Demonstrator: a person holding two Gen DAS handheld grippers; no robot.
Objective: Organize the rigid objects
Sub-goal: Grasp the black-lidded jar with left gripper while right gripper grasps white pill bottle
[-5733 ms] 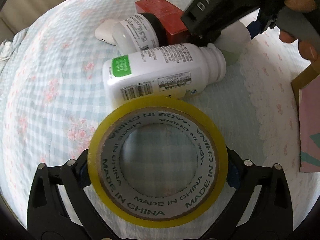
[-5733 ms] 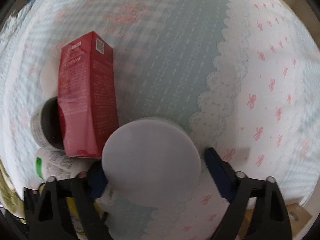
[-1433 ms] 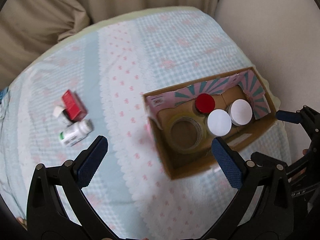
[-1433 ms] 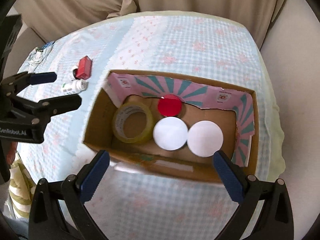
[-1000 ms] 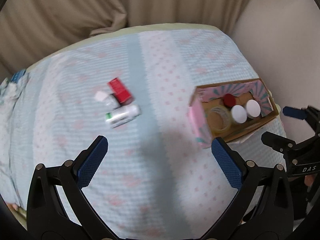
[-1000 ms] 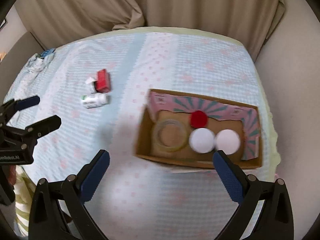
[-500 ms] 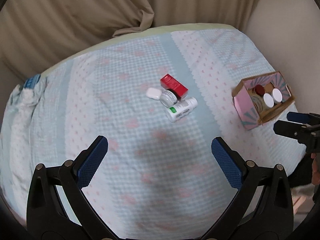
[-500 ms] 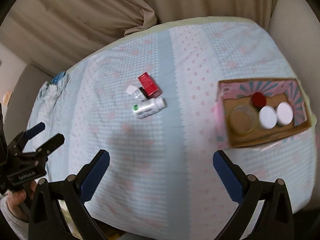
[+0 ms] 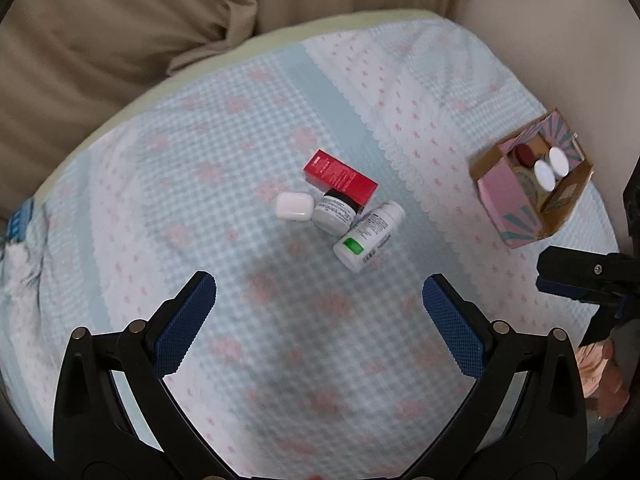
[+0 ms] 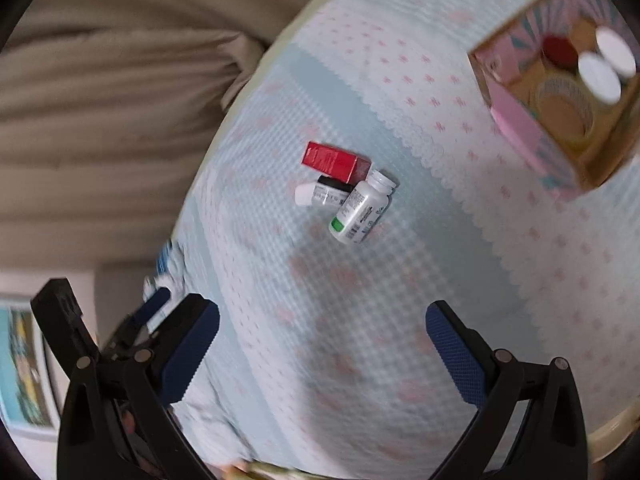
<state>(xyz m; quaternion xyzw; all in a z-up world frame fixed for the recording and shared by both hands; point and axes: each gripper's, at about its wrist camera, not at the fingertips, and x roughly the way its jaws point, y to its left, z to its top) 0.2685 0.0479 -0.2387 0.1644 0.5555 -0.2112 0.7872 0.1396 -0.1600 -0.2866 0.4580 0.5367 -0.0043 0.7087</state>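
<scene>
Fingers of left gripper (image 9: pixel 319 316) and right gripper (image 10: pixel 322 344) spread wide, nothing held. Bottle (image 9: pixel 368 236), red carton (image 9: pixel 340 177) clustered at 12 o'clock; box (image 9: pixel 532 192) at 2. Bottle best approached squarely across its body.

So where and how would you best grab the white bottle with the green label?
Probably from above, across the middle of the white bottle, which lies on its side. Close the fingers on its two long curved sides, away from the narrower capped neck. The jar sits close against one side near the neck, so gripping toward the green-label base looks clearer.
</scene>
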